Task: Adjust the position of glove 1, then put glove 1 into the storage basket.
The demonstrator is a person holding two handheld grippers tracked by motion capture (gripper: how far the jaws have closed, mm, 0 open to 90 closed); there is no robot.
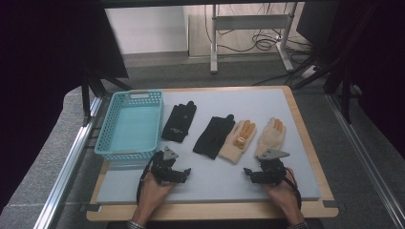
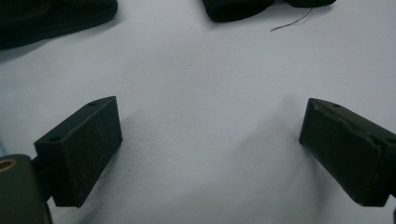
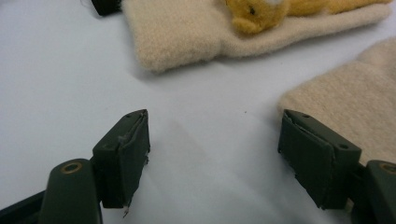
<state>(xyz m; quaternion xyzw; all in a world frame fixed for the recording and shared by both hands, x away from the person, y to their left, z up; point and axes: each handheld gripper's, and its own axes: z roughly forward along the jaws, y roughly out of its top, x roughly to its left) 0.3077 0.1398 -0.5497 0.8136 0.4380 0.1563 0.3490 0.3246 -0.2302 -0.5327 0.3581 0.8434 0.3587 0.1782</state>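
While both hands rest low in the frame, we hold the left gripper (image 1: 187, 171) and right gripper (image 1: 246, 171) released, jaws spread over bare mat. Four gloves lie in a row mid-frame: two black gloves (image 1: 179, 122) toward the left, two cream gloves (image 1: 271, 136) toward the right, seemingly laid out for sorting into the blue basket (image 1: 130, 155) at left. We read no writing; a gold mark on one black glove is illegible.

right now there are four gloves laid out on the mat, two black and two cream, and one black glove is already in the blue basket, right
Not quite. The blue basket is empty in the high view. Both black gloves and both cream gloves lie on the mat to the basket's right; each claw is open and holds nothing.
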